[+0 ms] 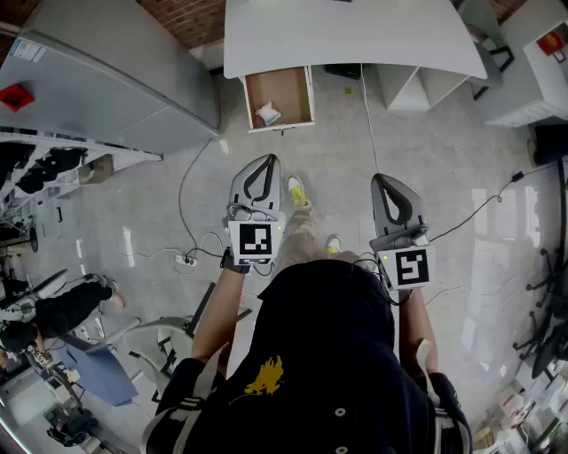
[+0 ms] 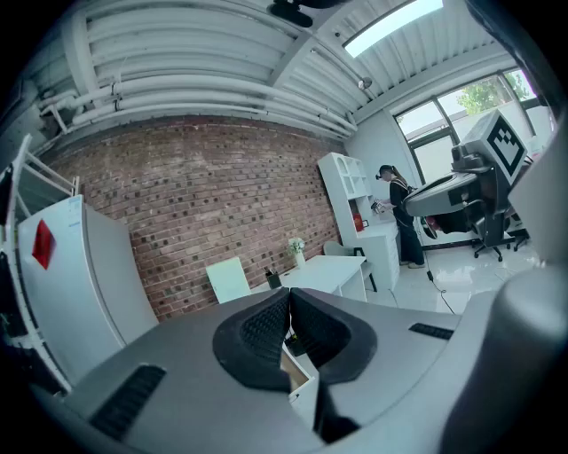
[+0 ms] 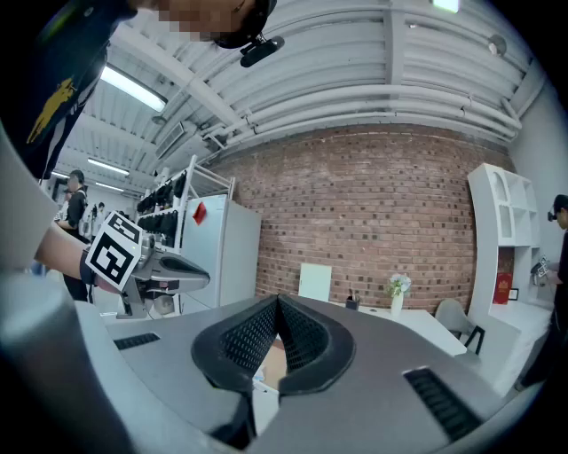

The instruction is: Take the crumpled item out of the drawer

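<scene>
1. A white tabletop (image 1: pixel 355 35) stands by the brick wall (image 1: pixel 186 18). Its drawer (image 1: pixel 293 84) is pulled open over the pale floor (image 1: pixel 444 168).
2. The crumpled item (image 1: pixel 268 113) lies in the drawer's front left corner.
3. The left tongs (image 1: pixel 270 160) and right tongs (image 1: pixel 381 179) are both closed together and empty, well short of the drawer.
4. There is bare floor between them, a cable (image 1: pixel 367 115) to the right and a tall grey cabinet (image 1: pixel 106 80) to the left.

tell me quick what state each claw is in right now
Left claw: closed, holding nothing.
Right claw: closed, holding nothing.
</scene>
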### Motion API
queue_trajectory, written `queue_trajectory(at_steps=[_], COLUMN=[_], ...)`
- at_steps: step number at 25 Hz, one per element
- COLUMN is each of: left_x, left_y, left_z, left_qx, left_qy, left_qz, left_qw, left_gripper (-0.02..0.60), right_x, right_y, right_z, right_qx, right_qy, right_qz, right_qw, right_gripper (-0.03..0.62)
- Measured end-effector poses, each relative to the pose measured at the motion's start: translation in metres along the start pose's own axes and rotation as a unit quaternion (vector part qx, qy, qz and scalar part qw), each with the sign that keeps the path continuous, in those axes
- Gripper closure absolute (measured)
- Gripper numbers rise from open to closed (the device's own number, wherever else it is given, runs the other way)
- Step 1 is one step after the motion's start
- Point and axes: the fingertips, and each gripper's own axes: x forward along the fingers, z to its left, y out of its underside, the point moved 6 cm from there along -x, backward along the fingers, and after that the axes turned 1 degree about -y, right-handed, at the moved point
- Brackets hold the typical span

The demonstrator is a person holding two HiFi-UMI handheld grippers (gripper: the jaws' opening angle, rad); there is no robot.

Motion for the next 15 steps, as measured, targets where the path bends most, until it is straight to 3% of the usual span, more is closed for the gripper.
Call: queue_trajectory(at_steps=[9,15], left_x=[-0.095,-0.124], left_y=[-0.036,-0.037], left_z=[-0.021,0.002], left_qx=[-0.025,-0.046], left_qy=[-0.069,-0.115], left_qz=[-0.032,-0.036], left_qw=[0.9968,0.9916], left_gripper=[0.563,0.563], right_x=[-0.064,-0.048], right_y=[-0.017,-0.009], right_z=[0.047,0.067], right_qx=[0.000,-0.008], right_qy=[-0.037,-0.078], right_qz=[-0.024,-0.006], right_qw=[0.999,0.997], right_gripper=[0.569,0.568])
